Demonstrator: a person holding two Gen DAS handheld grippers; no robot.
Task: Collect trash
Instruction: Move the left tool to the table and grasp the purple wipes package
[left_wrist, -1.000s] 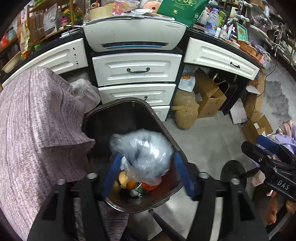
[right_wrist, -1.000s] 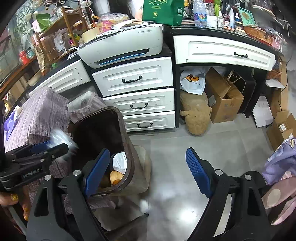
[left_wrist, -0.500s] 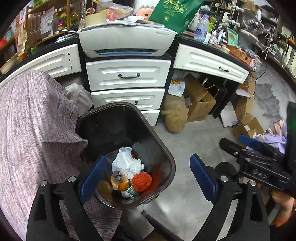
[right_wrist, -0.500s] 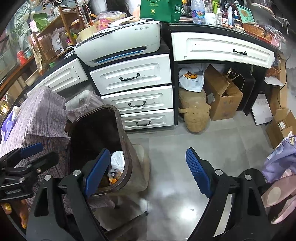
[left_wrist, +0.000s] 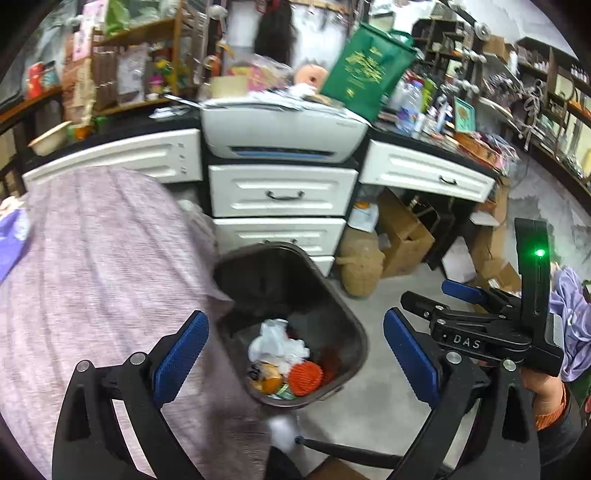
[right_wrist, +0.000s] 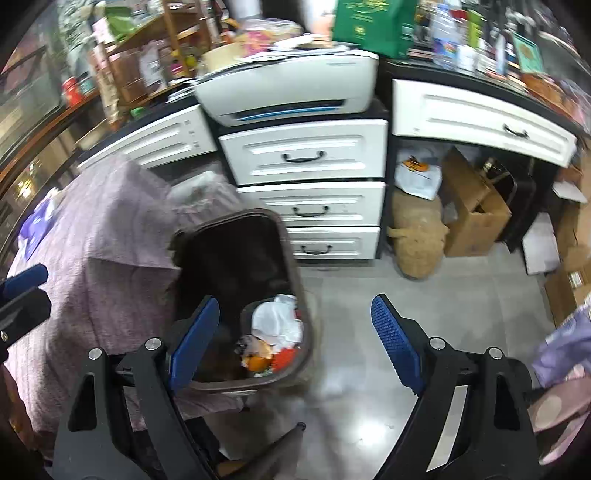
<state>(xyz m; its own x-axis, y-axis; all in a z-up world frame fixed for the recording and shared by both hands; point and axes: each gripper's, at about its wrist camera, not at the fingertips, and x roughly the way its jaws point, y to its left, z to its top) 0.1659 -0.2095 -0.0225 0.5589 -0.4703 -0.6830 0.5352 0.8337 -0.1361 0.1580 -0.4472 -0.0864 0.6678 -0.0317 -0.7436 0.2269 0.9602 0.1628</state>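
Observation:
A dark brown trash bin (left_wrist: 343, 306) stands on the floor beside a table; it also shows in the right wrist view (right_wrist: 291, 266). Inside lie a crumpled clear plastic bag (left_wrist: 277, 341), an orange netted ball (left_wrist: 304, 378) and other scraps. My left gripper (left_wrist: 291, 354) is open and empty above the bin. My right gripper (right_wrist: 295, 332) is open and empty above the bin's right rim and the floor; it also shows at the right of the left wrist view (left_wrist: 461, 306). The left gripper's fingertips (right_wrist: 26, 275) show at the left edge of the right wrist view.
A table under a mauve cloth (left_wrist: 92, 277) is left of the bin. White drawers (left_wrist: 284, 195) with a printer (left_wrist: 284, 136) on top stand behind. Cardboard boxes (left_wrist: 402, 236) and a tan plush toy (left_wrist: 360, 266) sit under the desk. A purple cloth (right_wrist: 561, 339) is at right.
My left gripper opened and let the clear plastic bag drop into the bin. It has since risen and pulled back. The right gripper stayed open and shifted slightly.

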